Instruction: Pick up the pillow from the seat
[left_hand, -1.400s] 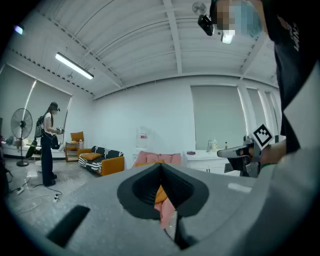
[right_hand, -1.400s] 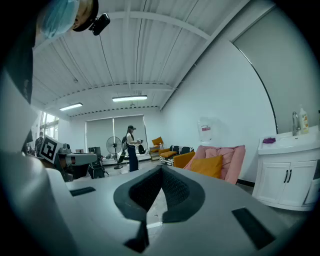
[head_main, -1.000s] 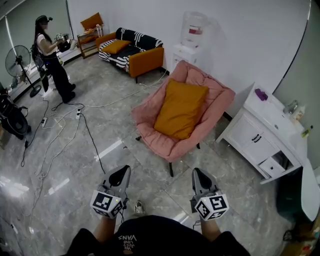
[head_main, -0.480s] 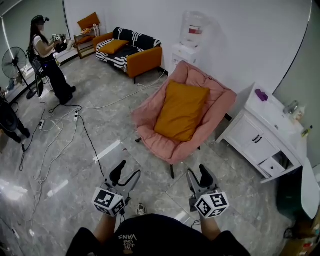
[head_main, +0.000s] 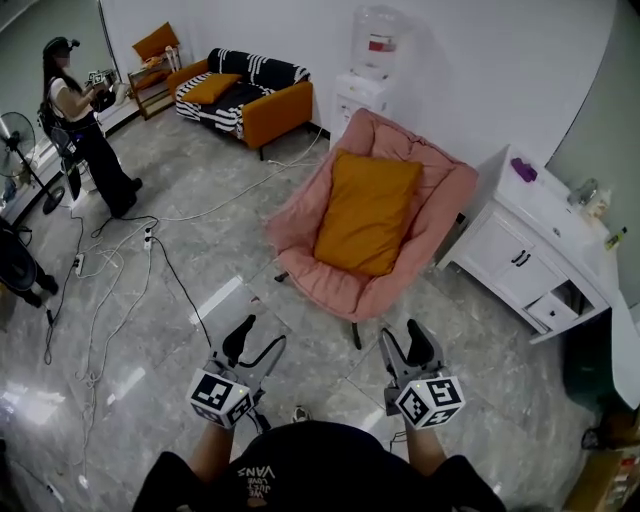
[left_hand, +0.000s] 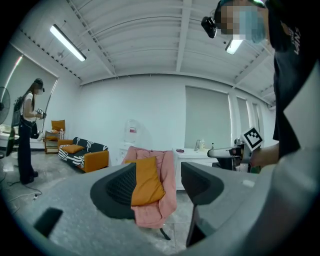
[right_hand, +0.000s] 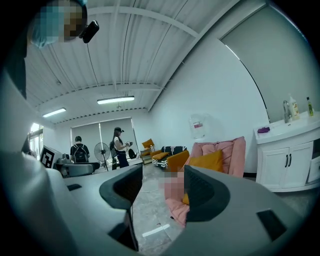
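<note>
The orange pillow leans upright against the back of the pink chair, its lower edge down in the seat, so its broad face is turned toward the person and both side edges stand free of the padding. The left gripper and the right gripper are held out side by side, low in front of the body and well short of the chair, with bare floor between them and its front leg. Each points roughly level toward the chair rather than down, which suits a pillow that stands up instead of lying flat. Both sets of jaws have just been opening and now stand wide. Nothing is between either pair; only the distant chair and pillow show through the gap. Opening this early probably readies them for a thick, soft thing before they arrive. Two grippers abreast suggest a take from both sides, one on each edge, since a single pinch on a limp cushion would likely let it sag and swing. The task looks barely begun, with no contact yet. Cables trail over the floor to the left, off the straight line to the chair, while the white counter stands just beside the chair's right side, leaving the right gripper less room there.
</note>
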